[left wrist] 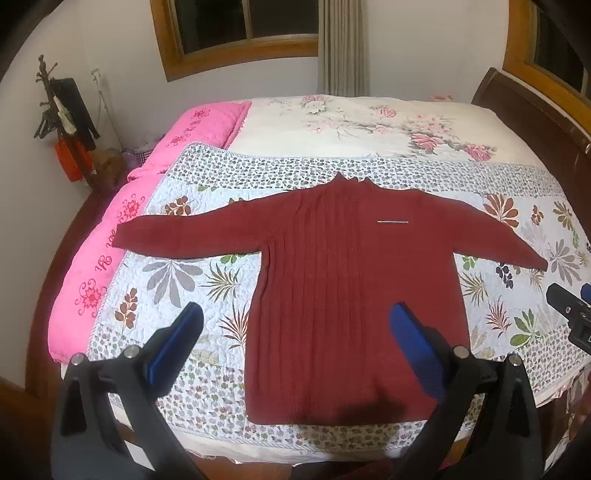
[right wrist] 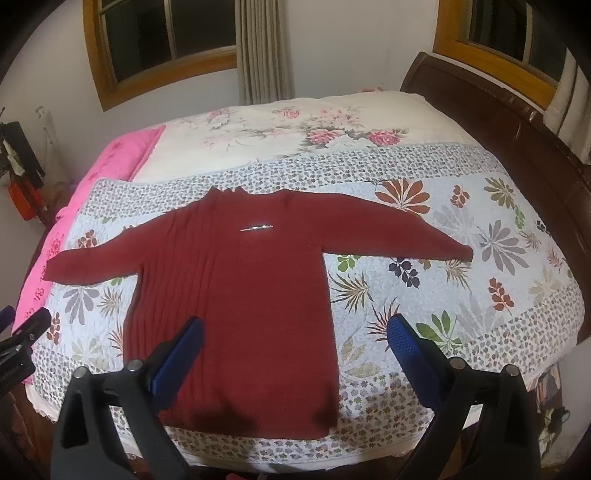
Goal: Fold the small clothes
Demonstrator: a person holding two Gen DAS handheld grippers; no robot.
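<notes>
Quilted bed (left wrist: 207, 280), red sweater (left wrist: 351, 295) spread flat, both grippers' jaws apart, empty

We get warm, dimmish indoor light w/ dark windows (left wrist: 236, 22), soft shadows at 6 o'clock on the sweater (left wrist: 351, 295), heavy fisheye bending, black vignette corners.

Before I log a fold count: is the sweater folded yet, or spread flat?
Spread flat. The sweater lies face up on the quilt, both sleeves stretched out sideways, hem uncreased; no part is doubled over.
</notes>
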